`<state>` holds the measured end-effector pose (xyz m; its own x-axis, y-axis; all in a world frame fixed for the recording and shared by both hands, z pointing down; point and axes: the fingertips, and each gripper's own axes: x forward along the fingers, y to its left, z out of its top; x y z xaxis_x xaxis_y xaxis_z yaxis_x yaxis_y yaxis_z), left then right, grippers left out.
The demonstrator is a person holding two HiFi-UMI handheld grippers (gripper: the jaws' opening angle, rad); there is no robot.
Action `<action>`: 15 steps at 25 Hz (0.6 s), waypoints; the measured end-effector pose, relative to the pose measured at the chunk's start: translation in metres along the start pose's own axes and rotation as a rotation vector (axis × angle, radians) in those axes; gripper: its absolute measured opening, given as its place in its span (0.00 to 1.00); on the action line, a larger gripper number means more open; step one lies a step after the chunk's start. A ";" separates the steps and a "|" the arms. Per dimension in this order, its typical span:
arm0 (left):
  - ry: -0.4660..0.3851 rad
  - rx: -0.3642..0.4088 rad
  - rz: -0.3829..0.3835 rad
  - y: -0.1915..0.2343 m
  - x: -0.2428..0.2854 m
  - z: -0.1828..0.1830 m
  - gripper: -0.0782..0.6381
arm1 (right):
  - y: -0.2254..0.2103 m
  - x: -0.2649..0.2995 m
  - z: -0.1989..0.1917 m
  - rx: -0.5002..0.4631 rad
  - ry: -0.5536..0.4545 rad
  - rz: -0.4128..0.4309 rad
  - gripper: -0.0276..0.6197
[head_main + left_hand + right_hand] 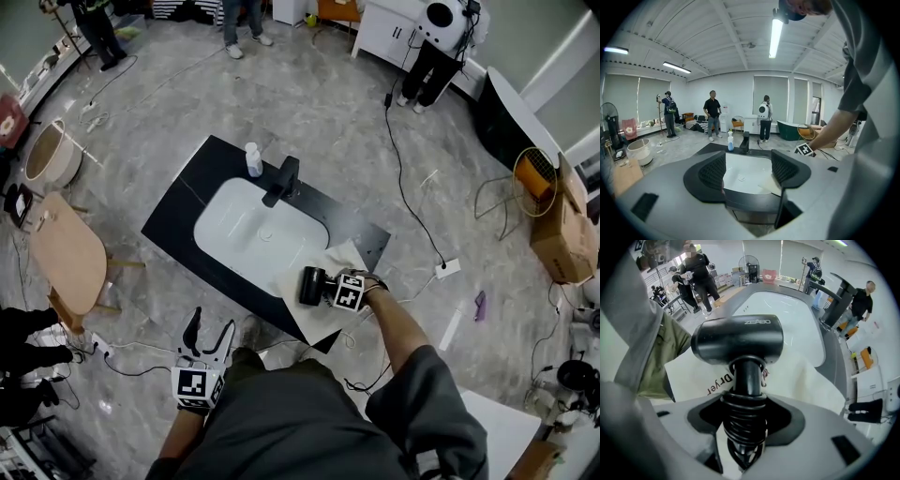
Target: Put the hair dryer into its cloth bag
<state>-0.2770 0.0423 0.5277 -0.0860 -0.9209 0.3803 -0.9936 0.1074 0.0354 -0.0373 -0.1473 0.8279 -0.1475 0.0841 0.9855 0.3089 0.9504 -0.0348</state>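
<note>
- So, hair dryer (740, 341) is upright over the white cloth bag (314, 323) at the sink counter's (178, 211) near corner.
- My right gripper (746, 423) clamps its cord-wrapped handle.
- My left gripper (747, 171) hangs wide apart, empty, off the counter.

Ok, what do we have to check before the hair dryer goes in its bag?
1. Right claw on the hair dryer: ok, its pads sit against the handle.
2. Cord tidy: ok, it is wound round the handle.
3. Cloth bag close by: ok, it lies flat under the dryer on the counter corner.
4. Bag mouth open: cannot tell, no opening shows.
5. Left claw free to help: ok, it is open with nothing in it.
6. Left claw at the bag: not ok, it hangs low, away from the counter.
</note>
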 end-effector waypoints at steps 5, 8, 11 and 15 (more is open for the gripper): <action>-0.004 0.002 -0.018 -0.002 0.007 0.003 0.54 | 0.000 -0.009 0.004 0.046 -0.040 -0.026 0.41; -0.004 0.004 -0.037 -0.005 0.012 0.004 0.54 | 0.000 -0.016 0.002 0.095 -0.065 -0.048 0.41; -0.005 0.005 -0.062 -0.011 0.018 0.003 0.54 | -0.002 -0.026 -0.003 0.203 -0.111 -0.083 0.41; -0.002 0.011 -0.109 -0.022 0.029 0.002 0.54 | -0.006 -0.048 -0.015 0.379 -0.192 -0.136 0.41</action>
<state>-0.2578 0.0125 0.5364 0.0222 -0.9277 0.3726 -0.9978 0.0029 0.0665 -0.0182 -0.1615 0.7831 -0.3462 -0.0297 0.9377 -0.0867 0.9962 -0.0005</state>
